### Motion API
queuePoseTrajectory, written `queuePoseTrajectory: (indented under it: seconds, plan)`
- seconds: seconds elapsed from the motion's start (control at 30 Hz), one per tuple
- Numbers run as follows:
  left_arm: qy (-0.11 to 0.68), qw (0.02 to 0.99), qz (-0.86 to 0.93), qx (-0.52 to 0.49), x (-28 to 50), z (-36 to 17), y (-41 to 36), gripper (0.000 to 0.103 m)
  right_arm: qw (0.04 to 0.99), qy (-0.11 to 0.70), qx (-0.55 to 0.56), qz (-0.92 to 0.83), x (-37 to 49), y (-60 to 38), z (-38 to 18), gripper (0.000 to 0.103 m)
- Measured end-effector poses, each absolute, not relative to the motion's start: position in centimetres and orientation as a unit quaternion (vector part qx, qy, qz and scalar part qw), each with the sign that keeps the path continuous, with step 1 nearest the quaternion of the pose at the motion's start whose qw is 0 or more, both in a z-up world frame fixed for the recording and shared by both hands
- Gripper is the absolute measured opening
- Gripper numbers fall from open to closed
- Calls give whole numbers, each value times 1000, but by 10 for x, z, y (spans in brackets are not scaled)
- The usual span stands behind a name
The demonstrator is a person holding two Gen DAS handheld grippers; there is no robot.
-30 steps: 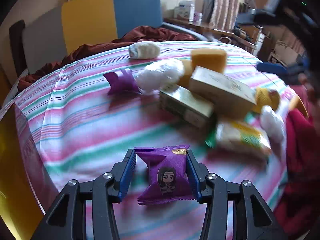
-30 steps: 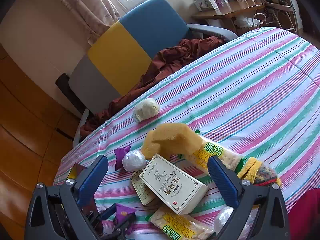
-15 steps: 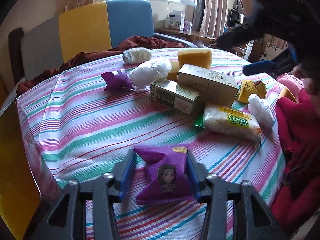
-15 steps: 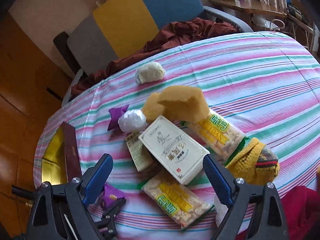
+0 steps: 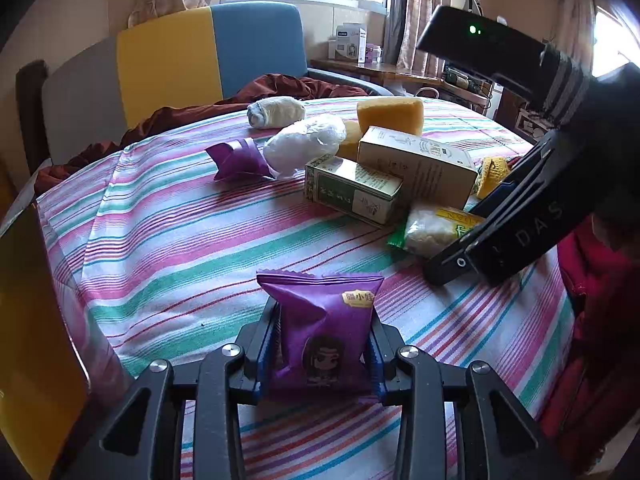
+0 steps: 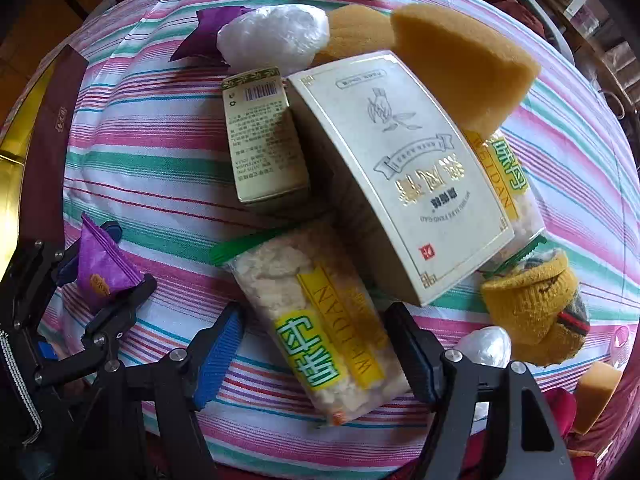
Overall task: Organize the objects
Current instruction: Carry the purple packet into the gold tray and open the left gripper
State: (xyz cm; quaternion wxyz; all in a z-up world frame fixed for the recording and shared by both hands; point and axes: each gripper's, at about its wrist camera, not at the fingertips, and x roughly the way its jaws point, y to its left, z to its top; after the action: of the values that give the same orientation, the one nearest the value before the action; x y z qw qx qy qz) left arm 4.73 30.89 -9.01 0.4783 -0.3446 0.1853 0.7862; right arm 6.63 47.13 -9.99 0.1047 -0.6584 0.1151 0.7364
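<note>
While the left tongs (image 5: 325, 344) are clamped on the purple pouch (image 5: 326, 332), which they have just finished closing on and now hold at the near edge of the worktop (image 5: 168, 248), the right tongs (image 6: 316, 344) point down over the rice-cracker bag (image 6: 316, 320) with the jaws about half open, having just been narrowing. The bag lies flat between the blue pads (image 6: 218, 354), yet a sliver of cloth shows on each side, so I judge nothing is gripped there yet. To do this step well, the right tongs should settle until both pads reach the bag's long edges, then close gently; the contents look brittle and the film slippery, so a hard squeeze risks crushing or squirting it out. The bag's far end sits just beside, perhaps under, the white box (image 6: 400, 168), so a straight upward lift may tip the box; drawing the bag toward the near edge first seems safer. Beyond, the green box (image 6: 264, 136) leans against the white one, the sponge (image 6: 460, 64) rests on top, and a white wrapped bundle (image 6: 276, 36) and a second purple pouch (image 6: 208, 32) lie farther back, clear of the grasp. The yellow sock (image 6: 532, 308) sits right of the box.
</note>
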Motion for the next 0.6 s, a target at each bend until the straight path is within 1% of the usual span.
queuePoseTrajectory:
  seconds: [0.03,0.07,0.13,0.23,0.33,0.6]
  plan:
    - [183,478,786,-346,47,-90,307,38,101,115,-655,740,68,469,-99,58]
    - [182,477,786,-347,47,-90,306,38,101,115,-651,743,69,467,-99,53]
    - [182,475,787,-349,49,-88,303,37,96,117,-644,750,72,463,-98,47]
    - [175,479,784,-354,54,-84,296,36,83,128,-635,757,73,456,-101,46]
    - [171,484,783,-350,61,-78,289,36,89,150,-618,766,75,455,-105,47]
    - [146,492,787,-342,70,-53,267,36,96,143,-609,774,83,450,-108,48]
